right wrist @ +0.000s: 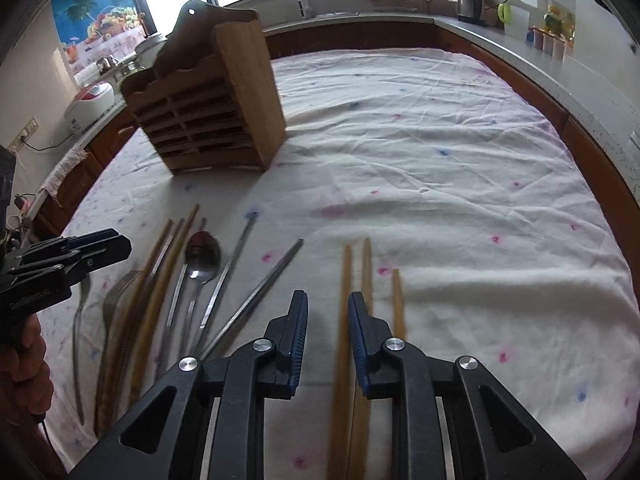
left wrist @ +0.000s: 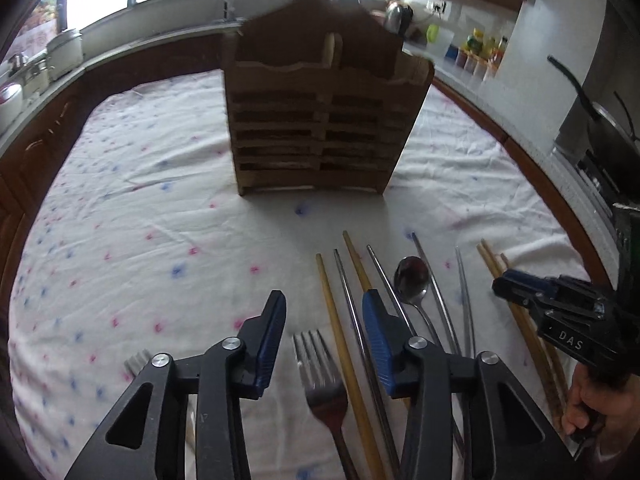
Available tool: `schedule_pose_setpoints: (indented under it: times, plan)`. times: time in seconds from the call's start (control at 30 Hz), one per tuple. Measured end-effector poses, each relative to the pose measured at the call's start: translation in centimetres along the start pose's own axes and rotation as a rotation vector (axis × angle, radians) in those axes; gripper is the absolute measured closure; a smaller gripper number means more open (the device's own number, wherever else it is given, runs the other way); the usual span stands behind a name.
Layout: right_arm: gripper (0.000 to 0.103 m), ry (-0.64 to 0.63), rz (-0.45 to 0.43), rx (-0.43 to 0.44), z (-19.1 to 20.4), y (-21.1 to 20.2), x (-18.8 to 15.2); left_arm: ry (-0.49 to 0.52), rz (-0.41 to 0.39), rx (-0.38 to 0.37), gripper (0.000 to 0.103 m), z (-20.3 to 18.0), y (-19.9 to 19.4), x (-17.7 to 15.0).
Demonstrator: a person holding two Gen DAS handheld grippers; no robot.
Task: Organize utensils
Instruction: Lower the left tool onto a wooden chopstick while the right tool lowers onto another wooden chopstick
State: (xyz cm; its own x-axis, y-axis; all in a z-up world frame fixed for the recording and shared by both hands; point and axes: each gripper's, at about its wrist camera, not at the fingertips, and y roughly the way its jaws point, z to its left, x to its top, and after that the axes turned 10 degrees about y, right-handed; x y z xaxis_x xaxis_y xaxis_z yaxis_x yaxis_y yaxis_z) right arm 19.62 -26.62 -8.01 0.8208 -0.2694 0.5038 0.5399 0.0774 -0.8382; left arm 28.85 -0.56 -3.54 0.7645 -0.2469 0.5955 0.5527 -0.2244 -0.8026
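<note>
A wooden utensil holder (left wrist: 320,120) with slatted front stands on the white cloth; it also shows in the right wrist view (right wrist: 208,116). Utensils lie in a row on the cloth: a fork (left wrist: 320,376), wooden chopsticks (left wrist: 340,344), metal chopsticks (left wrist: 440,300) and a spoon (left wrist: 412,276). My left gripper (left wrist: 324,312) is open and empty, low over the fork and chopsticks. My right gripper (right wrist: 328,312) is open and empty above three wooden chopsticks (right wrist: 344,320). The spoon (right wrist: 202,256) and fork (right wrist: 116,300) lie to its left.
The table is covered by a white cloth with pink and blue marks (right wrist: 440,160). A kitchen counter (right wrist: 520,48) with a kettle (right wrist: 468,0), jars and a sink tap runs around behind. A rice cooker (right wrist: 92,100) stands at the left.
</note>
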Motion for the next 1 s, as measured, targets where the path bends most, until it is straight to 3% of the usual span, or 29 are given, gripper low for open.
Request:
schedule_pose_setpoints:
  times: [0.23, 0.43, 0.57, 0.83, 1.0]
  plan:
    - [0.082, -0.019, 0.043, 0.018, 0.0, 1.0, 1.0, 0.015, 0.109, -0.025, 0.08, 0.1, 5.2, 1.4]
    - [0.085, -0.034, 0.057, 0.013, 0.3, 1.7, 1.5, 0.052, 0.141, -0.064, 0.083, -0.4, 6.9, 2.7]
    - [0.091, -0.034, 0.044, 0.004, 0.2, 1.7, 1.4, 0.145, 0.142, 0.009, 0.091, -2.1, 7.7, 2.8]
    - [0.093, -0.009, 0.05, 0.027, -0.4, 1.7, 1.6, 0.045, 0.153, -0.073, 0.094, -0.2, 8.1, 2.7]
    - [0.094, -0.003, 0.044, 0.032, -0.4, 1.7, 1.4, 0.058, 0.137, -0.064, 0.093, -0.2, 7.2, 2.1]
